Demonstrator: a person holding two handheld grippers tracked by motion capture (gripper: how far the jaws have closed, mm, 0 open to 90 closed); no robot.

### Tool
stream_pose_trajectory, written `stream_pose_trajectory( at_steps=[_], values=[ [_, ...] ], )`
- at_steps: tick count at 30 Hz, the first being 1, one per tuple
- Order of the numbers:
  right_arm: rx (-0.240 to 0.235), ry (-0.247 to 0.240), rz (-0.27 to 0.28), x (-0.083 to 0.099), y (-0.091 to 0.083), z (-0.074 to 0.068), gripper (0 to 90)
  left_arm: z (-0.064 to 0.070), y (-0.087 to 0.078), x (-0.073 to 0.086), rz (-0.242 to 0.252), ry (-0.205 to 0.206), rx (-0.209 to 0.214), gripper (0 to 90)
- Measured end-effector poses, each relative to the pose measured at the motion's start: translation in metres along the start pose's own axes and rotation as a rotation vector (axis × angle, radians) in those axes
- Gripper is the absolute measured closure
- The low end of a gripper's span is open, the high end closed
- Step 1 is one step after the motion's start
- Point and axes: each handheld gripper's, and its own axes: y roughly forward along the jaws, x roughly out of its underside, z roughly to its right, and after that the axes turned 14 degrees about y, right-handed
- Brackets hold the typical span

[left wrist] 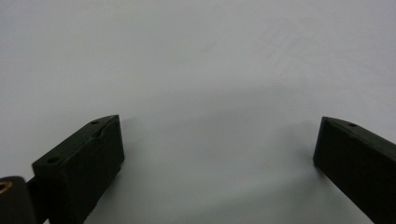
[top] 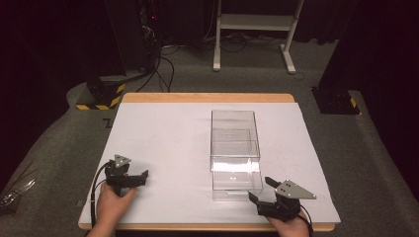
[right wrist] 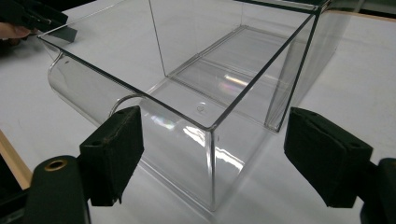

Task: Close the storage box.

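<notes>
A clear plastic box (top: 233, 129) stands right of centre on the white table (top: 163, 143), its clear drawer (top: 237, 183) pulled out toward me and empty. My right gripper (top: 261, 189) rests near the front edge, just right of the drawer's front, open. In the right gripper view its jaws straddle the drawer's near corner (right wrist: 212, 140) without touching it, and the right gripper (right wrist: 212, 137) holds nothing. My left gripper (top: 140, 178) lies at the front left, open, well apart from the box. Bare white surface lies between the left gripper (left wrist: 219, 140) jaws.
The table's wooden rim (top: 207, 98) shows at the back and front. On the floor behind stand a white desk frame (top: 257, 22), black stands with yellow-black stripes (top: 101, 96) and cables (top: 165, 64). A black base (top: 336, 101) sits at the back right.
</notes>
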Motion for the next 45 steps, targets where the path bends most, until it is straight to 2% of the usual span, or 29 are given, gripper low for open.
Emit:
stream_pose_trajectory(
  at_steps=[7,30,36,42,45],
  values=[
    [0.017,-0.005,0.010,-0.002,0.006,-0.001,14.1,0.000,0.000,0.000,0.000,0.000,0.000,2.2],
    [0.051,0.000,0.025,-0.011,0.019,0.006,13.5,0.000,0.000,0.000,0.000,-0.001,0.001,2.1],
    [0.054,0.004,0.027,-0.010,0.019,0.007,16.4,0.000,0.000,0.000,0.000,-0.001,0.001,2.1],
    [0.068,0.009,0.009,-0.005,0.020,0.010,16.8,0.000,0.000,0.000,0.000,0.000,0.001,2.1],
    [0.060,0.022,-0.004,-0.005,0.025,0.013,15.9,0.000,0.000,0.000,0.000,-0.001,0.001,2.1]
  ],
)
